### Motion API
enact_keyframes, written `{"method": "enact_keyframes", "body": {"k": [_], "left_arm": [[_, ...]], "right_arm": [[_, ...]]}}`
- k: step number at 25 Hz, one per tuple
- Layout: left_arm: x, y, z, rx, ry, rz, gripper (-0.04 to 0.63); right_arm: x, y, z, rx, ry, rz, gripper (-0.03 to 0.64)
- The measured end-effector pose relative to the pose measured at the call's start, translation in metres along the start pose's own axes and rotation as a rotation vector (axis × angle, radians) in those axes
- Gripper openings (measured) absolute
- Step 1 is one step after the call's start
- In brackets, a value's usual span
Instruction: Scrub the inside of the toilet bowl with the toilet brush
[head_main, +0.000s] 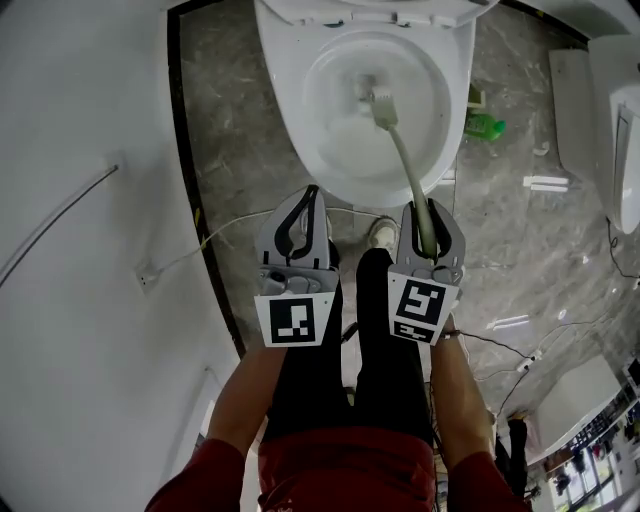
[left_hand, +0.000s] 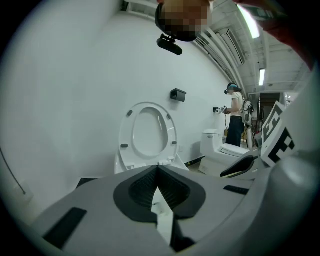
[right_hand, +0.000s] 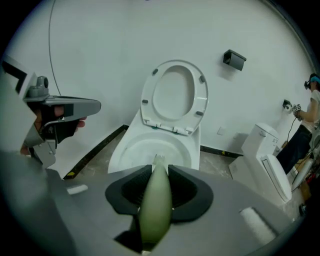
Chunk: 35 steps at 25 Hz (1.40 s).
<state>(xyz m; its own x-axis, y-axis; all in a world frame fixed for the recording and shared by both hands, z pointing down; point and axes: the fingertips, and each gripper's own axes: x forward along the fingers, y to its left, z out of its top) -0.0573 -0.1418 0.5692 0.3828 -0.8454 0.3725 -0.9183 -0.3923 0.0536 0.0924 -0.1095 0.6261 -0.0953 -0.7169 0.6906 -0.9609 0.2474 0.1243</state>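
The white toilet bowl (head_main: 330, 150) stands open at the top of the head view, its seat and lid (right_hand: 175, 95) lifted against the wall. My right gripper (head_main: 426, 210) is shut on the pale green handle of the toilet brush (head_main: 410, 170). The brush head (head_main: 383, 105) is down inside the bowl, right of its middle. In the right gripper view the handle (right_hand: 156, 205) fills the gap between the jaws and the bristles (right_hand: 159, 159) point into the bowl (right_hand: 145, 147). My left gripper (head_main: 308, 195) is shut on nothing and hangs before the bowl's front rim, left of the right one.
A white wall (head_main: 80, 250) with a black skirting strip runs along the left. A green bottle (head_main: 485, 126) lies on the grey floor right of the bowl. A second toilet (head_main: 600, 120) stands further right. A cable (head_main: 230, 228) crosses the floor. Another person (left_hand: 234, 112) stands far off.
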Motion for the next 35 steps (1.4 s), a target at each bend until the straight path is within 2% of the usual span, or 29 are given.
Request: {"method": "enact_keyframes", "body": {"k": [6, 12, 16, 21, 25, 29, 35], "left_arm": [[0.021, -0.005, -0.043, -0.006, 0.038, -0.004, 0.005], [0.024, -0.012, -0.056, -0.015, 0.047, -0.012, 0.005], [0.028, -0.013, -0.054, -0.014, 0.057, -0.016, 0.005], [0.032, -0.007, -0.043, -0.003, 0.04, -0.002, 0.005], [0.034, -0.004, -0.04, -0.003, 0.038, 0.009, 0.006], [0.034, -0.005, -0.044, -0.005, 0.042, 0.008, 0.005], [0.035, -0.011, -0.047, -0.007, 0.052, -0.008, 0.005]], "right_arm": [[0.04, 0.002, -0.05, -0.016, 0.066, -0.002, 0.114], [0.048, 0.014, -0.068, -0.042, 0.088, 0.037, 0.114], [0.047, 0.027, -0.06, 0.07, 0.095, 0.124, 0.112], [0.04, 0.047, -0.032, 0.178, 0.042, 0.185, 0.112], [0.049, 0.045, -0.041, 0.134, 0.061, 0.152, 0.112], [0.058, 0.017, -0.063, 0.06, 0.11, 0.074, 0.112], [0.046, -0.037, -0.047, -0.036, 0.061, -0.062, 0.112]]}}
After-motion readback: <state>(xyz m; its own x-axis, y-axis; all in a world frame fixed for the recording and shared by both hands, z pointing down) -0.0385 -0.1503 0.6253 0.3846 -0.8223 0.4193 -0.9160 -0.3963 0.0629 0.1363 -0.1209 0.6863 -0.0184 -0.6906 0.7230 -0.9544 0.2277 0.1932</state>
